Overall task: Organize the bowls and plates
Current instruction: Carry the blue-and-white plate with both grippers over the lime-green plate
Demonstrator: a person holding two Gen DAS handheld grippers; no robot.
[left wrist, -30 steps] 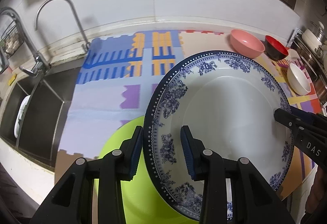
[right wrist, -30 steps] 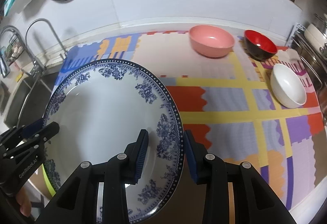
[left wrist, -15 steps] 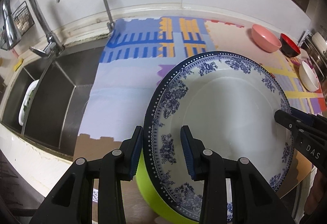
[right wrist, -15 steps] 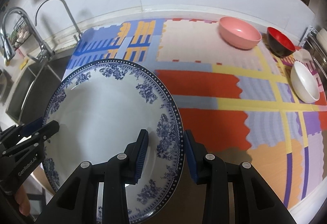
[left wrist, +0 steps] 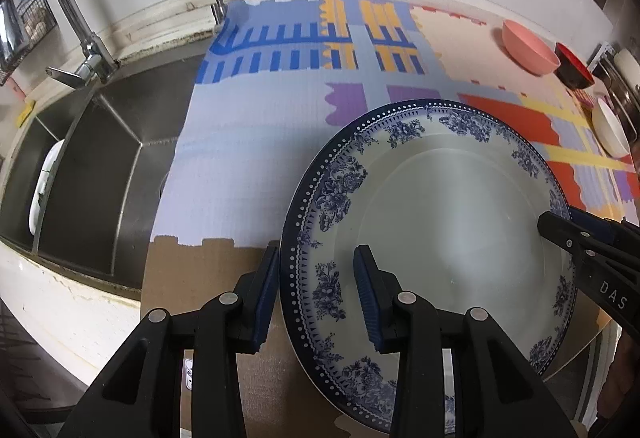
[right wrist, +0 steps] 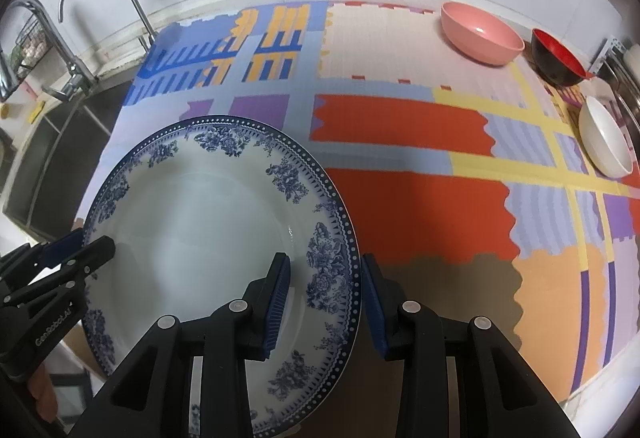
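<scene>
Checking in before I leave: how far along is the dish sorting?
Early. In hand: the blue-and-white floral plate, gripped at opposite rims by left claw and right claw. Left: pink bowl, red-and-black bowl and white bowl sit separately, unstacked. Nothing looks finished.

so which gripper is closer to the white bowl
The right gripper. It grips the plate on the rim facing the white bowl; the left gripper grips the opposite rim, nearer the sink.
</scene>
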